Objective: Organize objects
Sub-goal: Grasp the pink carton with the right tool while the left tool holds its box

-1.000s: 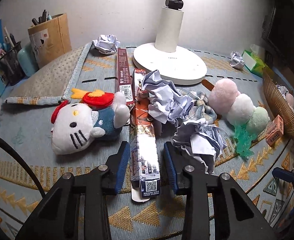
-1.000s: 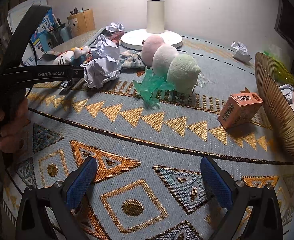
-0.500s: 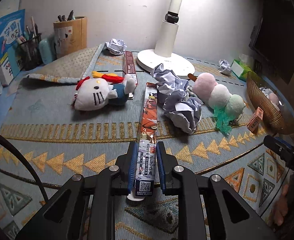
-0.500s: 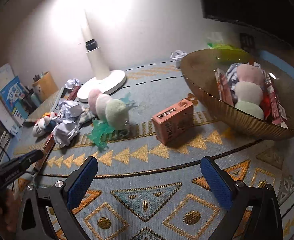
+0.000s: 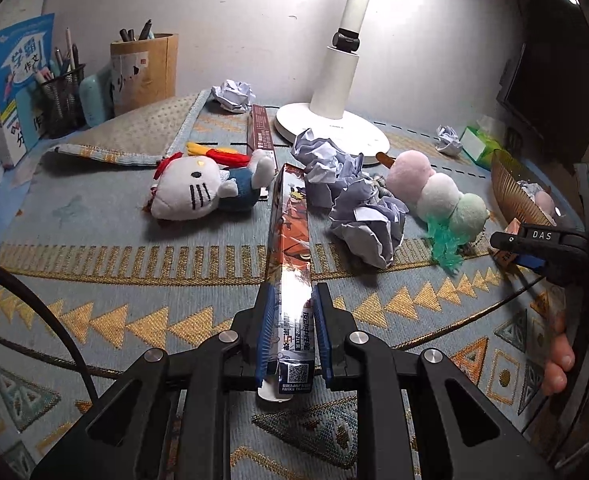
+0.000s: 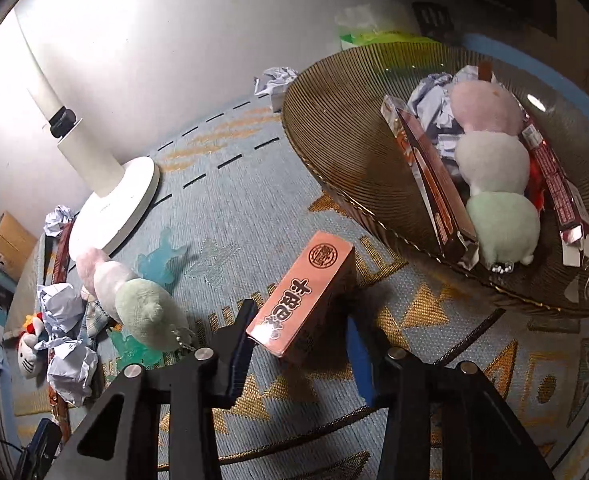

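Observation:
My left gripper [image 5: 292, 340] is shut on the near end of a long flat orange printed box [image 5: 290, 240] and holds it above the patterned mat. My right gripper [image 6: 300, 344] is open, its jaws on either side of a small orange carton [image 6: 308, 292] that lies on the mat; I cannot tell whether they touch it. The ribbed amber bowl [image 6: 334, 132] stands just beyond the carton, holding a three-ball plush, crumpled paper and long boxes. In the left wrist view the right gripper [image 5: 534, 248] shows at the right, over the carton.
On the mat lie a Hello Kitty plush [image 5: 198, 192], crumpled paper balls [image 5: 354, 200], a pink-white-green plush [image 5: 438, 192], another long box [image 5: 260, 128] and a white lamp base [image 5: 334, 128]. Pen holders [image 5: 142, 68] and books stand at the back left.
My left gripper closed on the long box and lifted it back from the pile. My right gripper swung right and moved in until its open jaws flank the orange carton.

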Demonstrator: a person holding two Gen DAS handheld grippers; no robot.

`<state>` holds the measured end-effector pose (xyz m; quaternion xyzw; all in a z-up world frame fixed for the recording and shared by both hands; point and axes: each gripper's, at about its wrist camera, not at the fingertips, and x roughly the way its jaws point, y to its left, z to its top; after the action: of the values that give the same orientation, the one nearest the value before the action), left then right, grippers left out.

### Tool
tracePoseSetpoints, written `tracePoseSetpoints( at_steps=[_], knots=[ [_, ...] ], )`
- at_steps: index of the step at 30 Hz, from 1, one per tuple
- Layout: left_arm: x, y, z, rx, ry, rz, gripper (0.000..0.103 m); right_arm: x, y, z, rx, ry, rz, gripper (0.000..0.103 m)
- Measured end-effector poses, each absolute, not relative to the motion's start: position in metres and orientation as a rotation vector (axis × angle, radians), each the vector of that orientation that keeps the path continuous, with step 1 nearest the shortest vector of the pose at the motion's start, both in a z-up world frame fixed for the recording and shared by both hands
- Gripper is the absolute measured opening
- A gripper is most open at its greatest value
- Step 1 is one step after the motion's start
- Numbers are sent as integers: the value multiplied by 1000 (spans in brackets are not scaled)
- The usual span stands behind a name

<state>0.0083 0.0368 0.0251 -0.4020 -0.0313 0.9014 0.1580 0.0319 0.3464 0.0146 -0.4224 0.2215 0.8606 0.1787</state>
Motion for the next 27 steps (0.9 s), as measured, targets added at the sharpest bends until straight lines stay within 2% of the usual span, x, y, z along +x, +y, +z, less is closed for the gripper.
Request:
tracePoseSetpoints(
  at_steps=[2,3,6,10,13,15,18,20,23,27],
  knots=[
    [8,37,25,-1155,-92,2573,17,46,353,15,-1163,692,2452,25],
    [8,37,25,-1155,-89,2574,17,53,356,15,-1161,744,2470,22],
    [10,40,26,-1145,-63,2578,17,74,355,18,-1197,902,2581,21],
    [9,39,25,-1151,-79,2572,17,94,345,17,-1322,978,2734,21],
    [8,37,24,-1156,-93,2565,18,109,359,11,-1321,953,2662,29],
    [7,37,23,-1162,-96,2558,19,114,368,13,-1299,873,2594,39],
    [3,33,20,-1194,-137,2547,27,112,366,23,-1291,740,2607,77],
    [-2,30,17,-1226,-176,2531,30,110,354,28,-1285,638,2675,81],
    [-6,29,17,-1235,-192,2537,30,96,330,25,-1333,439,2707,81],
    [-13,42,19,-1264,-93,2557,30,78,313,8,-1402,213,2648,81]
  ],
)
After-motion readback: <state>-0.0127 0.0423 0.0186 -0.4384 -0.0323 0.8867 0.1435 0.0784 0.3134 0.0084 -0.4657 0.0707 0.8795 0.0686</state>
